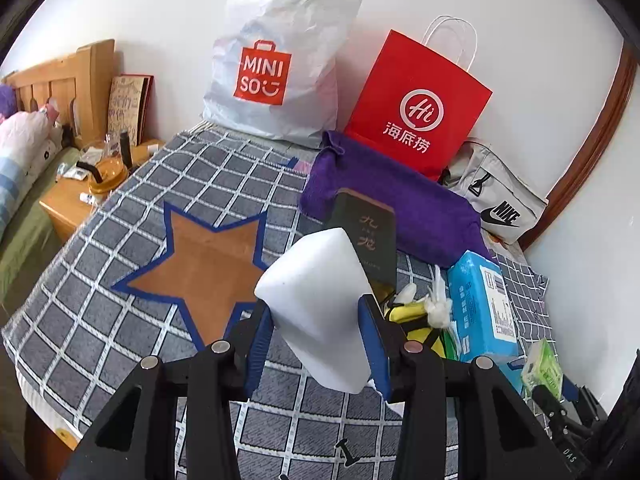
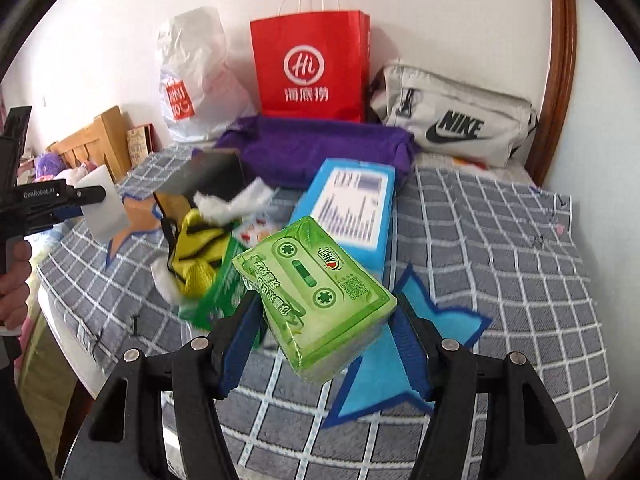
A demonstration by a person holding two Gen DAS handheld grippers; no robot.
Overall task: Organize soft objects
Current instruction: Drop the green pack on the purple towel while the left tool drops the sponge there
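left tongs: clamped on a white foam block, lifted above the checked blanket near the brown star patch
right tongs: gripping a green tissue pack, held over the blue star patch
leftover pile: blue tissue pack and yellow cloth lying on the blanket

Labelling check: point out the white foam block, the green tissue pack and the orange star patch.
white foam block (image 1: 320,300), left wrist view, front face.
green tissue pack (image 2: 320,292), right wrist view, printed top face.
orange star patch (image 1: 208,264), left wrist view, centre.
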